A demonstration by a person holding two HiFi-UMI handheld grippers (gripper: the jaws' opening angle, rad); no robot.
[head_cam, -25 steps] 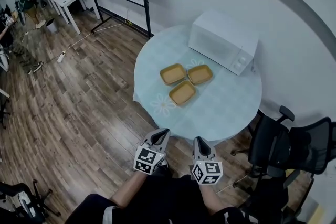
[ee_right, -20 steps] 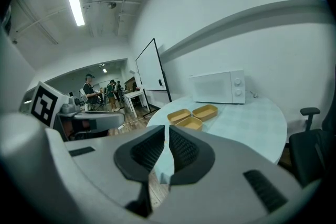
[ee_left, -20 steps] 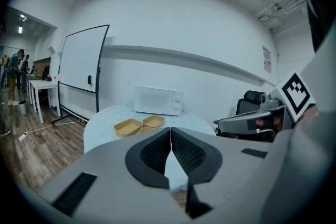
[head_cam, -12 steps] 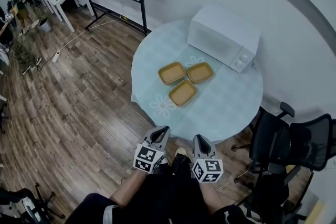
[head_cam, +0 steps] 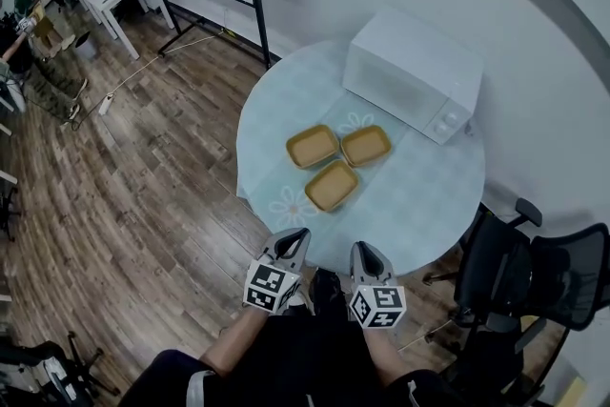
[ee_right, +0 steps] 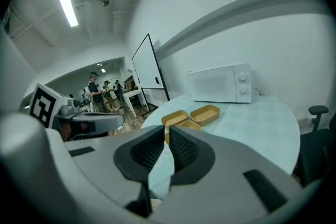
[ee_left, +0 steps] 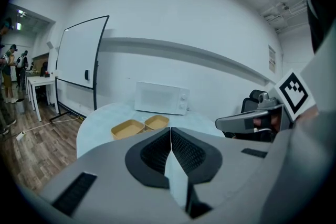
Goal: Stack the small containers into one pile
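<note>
Shallow tan rectangular plastic containers (head_cam: 332, 186), head view: 3 clustered unstacked on the round pale-blue table (head_cam: 434, 205), well ahead of both tools.
Left gripper (ee_left: 170, 131), left gripper view: jaws pressed together, empty, probably just carried.
Right gripper (ee_right: 165, 131), right gripper view: closed to a thin slit, empty, aimed at the containers.

3 containers (head_cam: 332, 185) clustered mid table (head_cam: 419, 195), microwave (head_cam: 410, 71) behind, chairs (head_cam: 534, 272) right

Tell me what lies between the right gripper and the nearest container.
Only bare tablecloth: the head view shows nothing else between the right gripper and the nearest tan container.
</note>
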